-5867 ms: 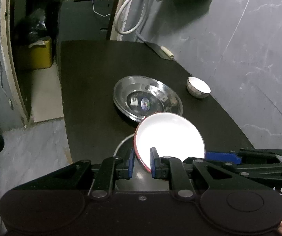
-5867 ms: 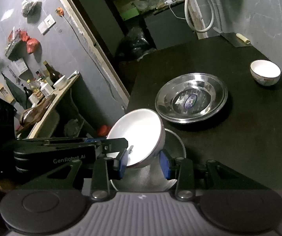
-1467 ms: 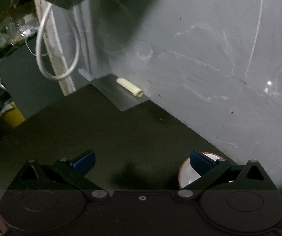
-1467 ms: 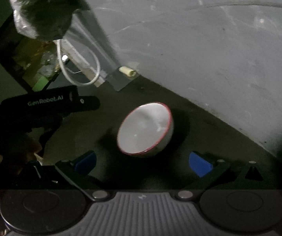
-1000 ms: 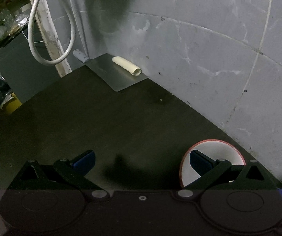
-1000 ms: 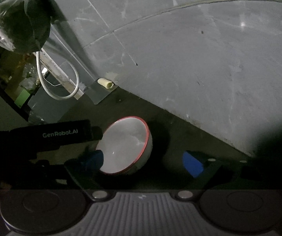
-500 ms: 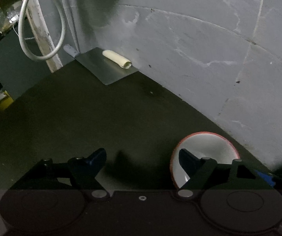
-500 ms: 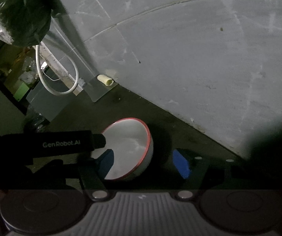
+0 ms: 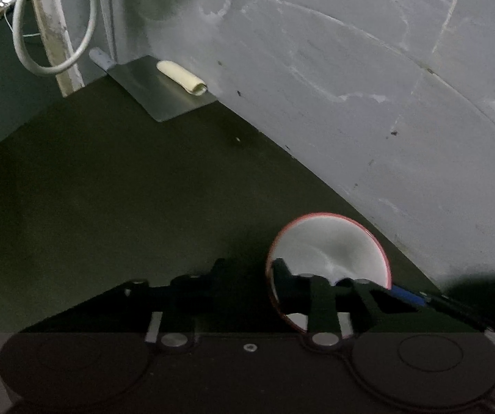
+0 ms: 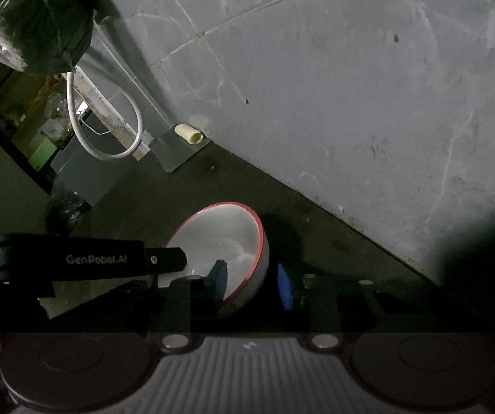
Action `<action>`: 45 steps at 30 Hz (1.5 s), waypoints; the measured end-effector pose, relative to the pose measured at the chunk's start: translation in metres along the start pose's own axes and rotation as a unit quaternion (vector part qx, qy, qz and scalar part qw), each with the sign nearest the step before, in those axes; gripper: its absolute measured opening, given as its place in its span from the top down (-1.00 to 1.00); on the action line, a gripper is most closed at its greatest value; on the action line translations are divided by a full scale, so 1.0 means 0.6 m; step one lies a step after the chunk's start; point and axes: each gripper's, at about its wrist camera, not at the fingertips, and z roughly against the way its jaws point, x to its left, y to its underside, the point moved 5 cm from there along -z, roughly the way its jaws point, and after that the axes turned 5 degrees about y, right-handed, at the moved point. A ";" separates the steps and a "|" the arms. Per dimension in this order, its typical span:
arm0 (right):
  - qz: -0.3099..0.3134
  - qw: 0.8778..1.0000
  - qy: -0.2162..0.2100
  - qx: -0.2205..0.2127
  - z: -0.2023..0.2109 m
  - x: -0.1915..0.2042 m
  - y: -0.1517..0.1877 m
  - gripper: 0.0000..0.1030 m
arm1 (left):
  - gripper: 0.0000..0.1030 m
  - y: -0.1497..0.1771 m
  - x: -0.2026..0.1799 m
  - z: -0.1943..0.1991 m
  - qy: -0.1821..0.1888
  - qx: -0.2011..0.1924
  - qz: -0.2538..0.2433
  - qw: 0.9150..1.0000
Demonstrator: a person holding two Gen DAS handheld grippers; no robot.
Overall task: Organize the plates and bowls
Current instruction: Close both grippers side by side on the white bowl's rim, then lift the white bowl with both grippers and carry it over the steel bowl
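A white bowl with a red rim (image 9: 330, 245) sits on the dark table next to the grey wall; it also shows in the right wrist view (image 10: 225, 238). My left gripper (image 9: 247, 269) straddles the bowl's left rim, one finger inside and one outside, with the jaws still apart. My right gripper (image 10: 252, 281) straddles the bowl's right rim, blue pads on either side of the wall with a small gap. The left gripper's body (image 10: 75, 258) reaches the bowl from the left in the right wrist view.
A flat metal sheet (image 9: 161, 89) with a pale roll (image 9: 181, 77) lies at the table's far corner. A white hose (image 9: 54, 34) loops down the wall there. A plastic bag (image 10: 40, 17) hangs above. The grey wall (image 9: 350, 86) runs close behind the bowl.
Both grippers have moved onto the bowl and narrowed from wide open. The left now straddles the left rim, the right the right rim.
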 end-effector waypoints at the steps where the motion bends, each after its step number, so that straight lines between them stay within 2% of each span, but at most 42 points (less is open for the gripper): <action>1: 0.000 1.000 -0.002 0.001 0.001 0.000 0.001 0.39 | 0.60 0.002 -0.002 0.000 0.004 0.002 0.000 1.000; 7: 0.003 1.000 -0.011 0.008 0.005 0.002 0.004 0.44 | 0.78 0.015 -0.013 0.002 0.019 0.010 0.004 1.000; 15: 0.006 1.000 -0.020 0.017 0.024 0.001 0.018 0.48 | 0.79 0.026 -0.018 0.031 0.022 -0.007 0.015 1.000; 33: 0.031 0.998 -0.044 -0.044 0.141 0.032 0.006 0.48 | 0.79 0.040 -0.052 0.156 0.028 -0.078 0.006 0.997; 45: 0.075 0.992 -0.060 -0.086 0.241 0.069 0.020 0.48 | 0.79 0.090 -0.059 0.256 0.034 -0.130 0.012 0.991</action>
